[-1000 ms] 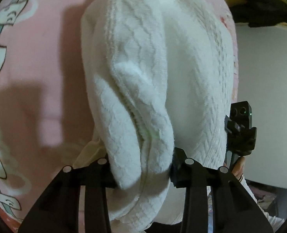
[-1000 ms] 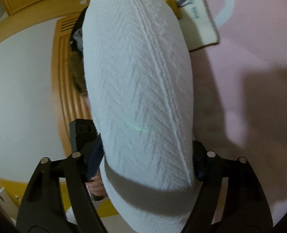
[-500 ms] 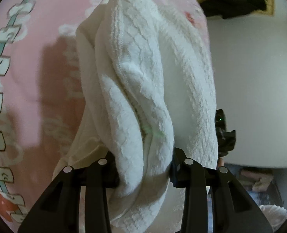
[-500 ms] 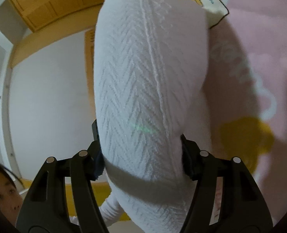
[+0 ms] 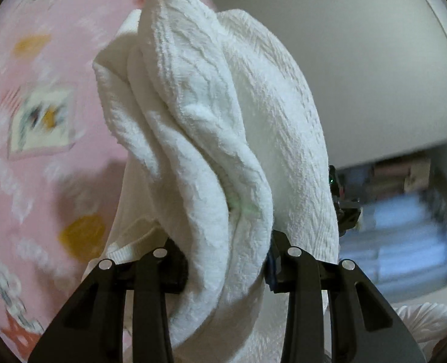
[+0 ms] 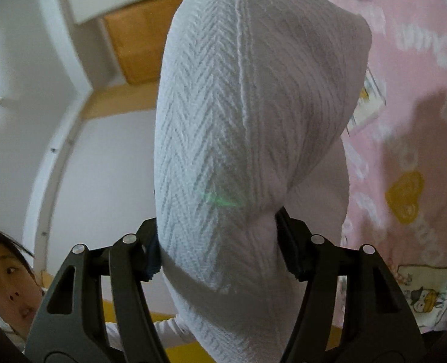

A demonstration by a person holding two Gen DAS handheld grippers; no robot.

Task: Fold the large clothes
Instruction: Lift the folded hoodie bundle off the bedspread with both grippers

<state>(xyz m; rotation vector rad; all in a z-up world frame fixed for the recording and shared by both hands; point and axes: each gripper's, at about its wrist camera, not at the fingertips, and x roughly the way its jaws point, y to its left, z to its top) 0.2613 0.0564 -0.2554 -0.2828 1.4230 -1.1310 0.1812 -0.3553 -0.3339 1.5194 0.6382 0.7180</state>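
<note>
**White knit sweater bunched in both of my grippers**

My left gripper is clamped on a thick wad of the white cable-knit sweater; the folds fill the gap between its jaws and bulge out in front of the fingers. A ribbed hem of the same sweater hangs just left of that wad, against the pink printed bedspread, which is blurred. Right of the sweater I see a pale wall and, touching the fabric's edge, a sliver of my right gripper's black body.

My right gripper also grips the sweater, jaws pressed on a rounded herringbone bundle with a raised seam. The bedspread lies right of the sweater; a person's face shows at lower left.
</note>
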